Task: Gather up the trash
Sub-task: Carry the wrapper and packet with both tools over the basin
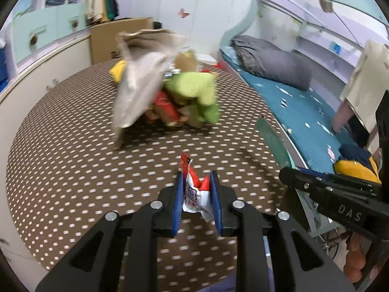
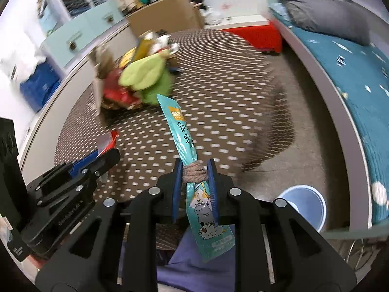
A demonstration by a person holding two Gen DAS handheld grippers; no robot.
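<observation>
Two grippers clamped trash: left gripper (image 1: 198,182) pinched a crinkled red-white wrapper (image 1: 196,192), right gripper (image 2: 194,170) a slim teal sachet (image 2: 181,131).

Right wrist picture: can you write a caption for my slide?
Right gripper pinches a teal cat-print wrapper above the dotted tablecloth.

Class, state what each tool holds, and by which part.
Left tool: crumpled red-and-white plastic wrapper, by its middle. Right tool: long teal plastic sachet, near its middle.

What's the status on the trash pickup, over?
Left gripper shut on red-white wrapper. Right gripper shut on teal packet. Trash pile remains on dotted table. Nothing in the way.
</observation>
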